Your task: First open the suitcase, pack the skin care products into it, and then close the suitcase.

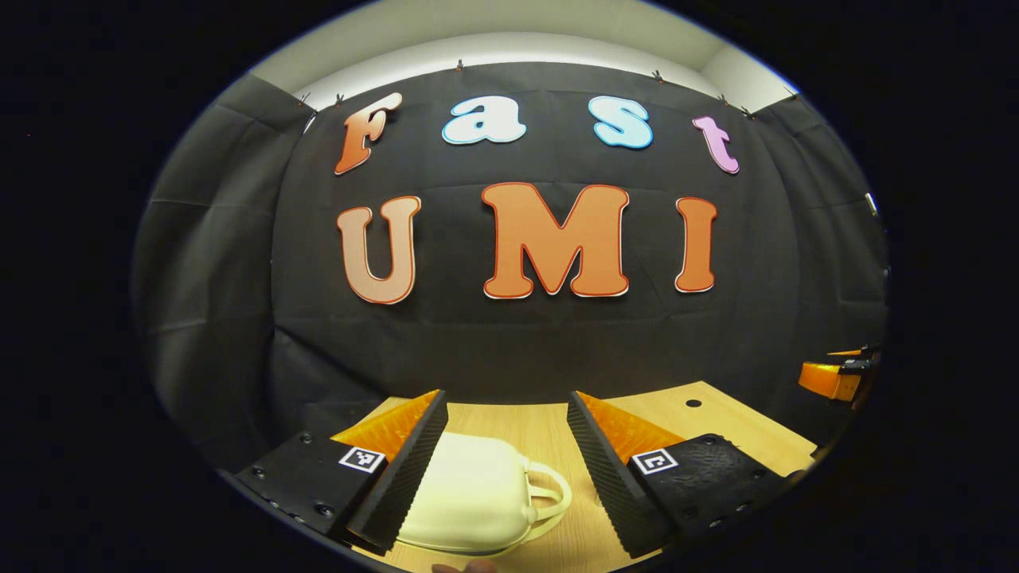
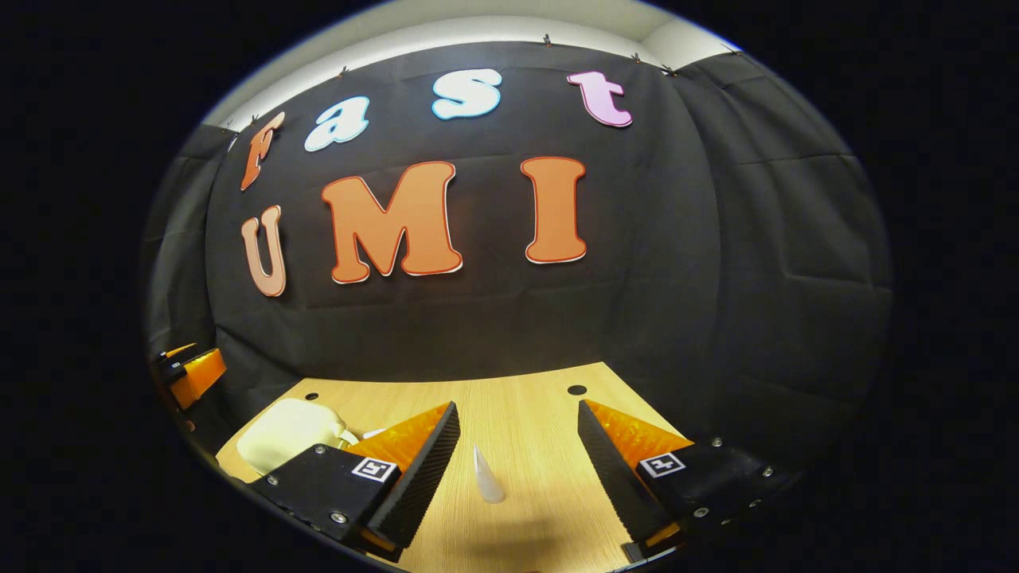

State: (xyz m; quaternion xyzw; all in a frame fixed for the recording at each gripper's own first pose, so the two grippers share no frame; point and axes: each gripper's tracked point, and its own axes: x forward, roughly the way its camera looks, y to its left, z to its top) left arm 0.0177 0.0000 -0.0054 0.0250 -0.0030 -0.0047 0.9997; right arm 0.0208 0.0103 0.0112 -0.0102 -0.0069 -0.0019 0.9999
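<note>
A small cream suitcase (image 1: 470,493) lies closed on the wooden table (image 1: 541,430), its handle (image 1: 549,493) pointing right. My left gripper (image 1: 506,398) hovers over it, open, with the case low between its fingers and apart from them. In the right gripper view the same suitcase (image 2: 286,434) sits at the left, partly hidden behind a finger. A white cone-shaped skin care tube (image 2: 487,476) lies on the table (image 2: 525,414) between the spread fingers of my right gripper (image 2: 518,406), which is open and holds nothing.
The other gripper (image 1: 832,378) shows at the far right of the left gripper view, and at the far left edge as the other gripper (image 2: 187,374) in the right gripper view. The tabletop has small round holes (image 2: 576,390). Black cloth wall stands behind the table.
</note>
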